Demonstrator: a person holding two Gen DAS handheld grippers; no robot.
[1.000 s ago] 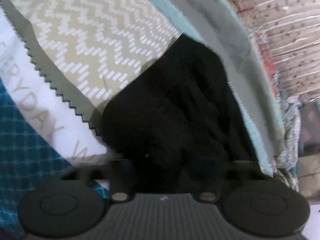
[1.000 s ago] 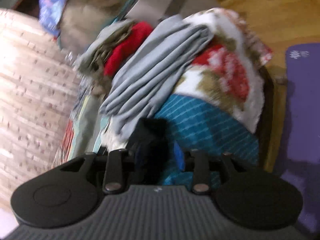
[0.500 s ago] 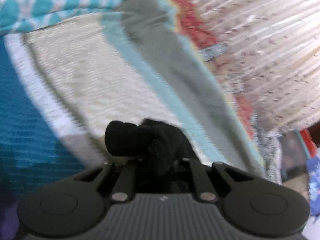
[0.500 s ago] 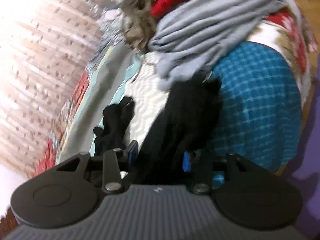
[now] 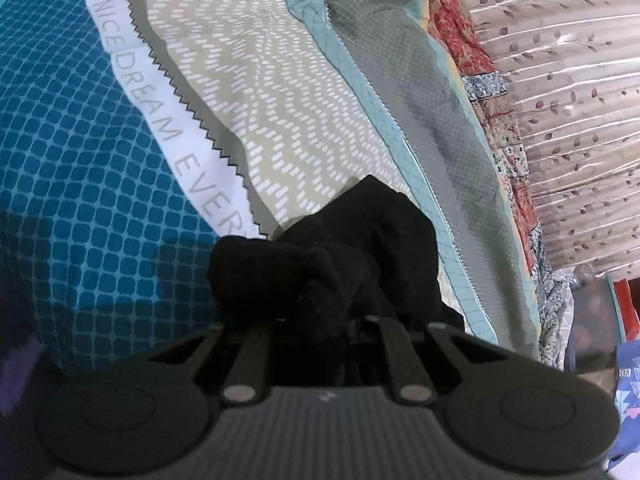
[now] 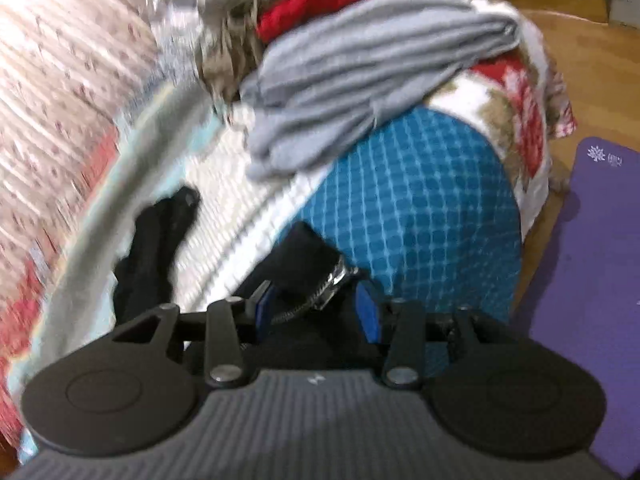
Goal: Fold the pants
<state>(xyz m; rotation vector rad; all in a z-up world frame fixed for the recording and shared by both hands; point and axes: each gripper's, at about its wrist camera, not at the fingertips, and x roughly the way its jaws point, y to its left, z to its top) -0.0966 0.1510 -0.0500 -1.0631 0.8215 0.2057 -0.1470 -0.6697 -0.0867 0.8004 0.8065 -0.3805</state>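
The black pants (image 5: 344,256) lie bunched on the patterned bedspread (image 5: 280,92). My left gripper (image 5: 320,316) is shut on a thick wad of the pants; the cloth hides its fingertips. In the right wrist view my right gripper (image 6: 316,304) is shut on another part of the black pants (image 6: 296,256), with a metal zipper edge between its blue pads (image 6: 366,312). A further black part of the pants (image 6: 156,240) trails to the left over the bedspread (image 6: 420,216).
A pile of clothes sits at the bed's far end: grey garments (image 6: 360,92), a red one (image 6: 316,4) and a floral blanket (image 6: 516,112). A striped floral curtain (image 5: 572,100) runs along the bed. A purple mat (image 6: 592,280) lies on the wooden floor (image 6: 580,60).
Both grippers have swung over the bed while holding the pants. The cloth in my right gripper now shows a zipper, and the black bundle is gathered closer to my left gripper.
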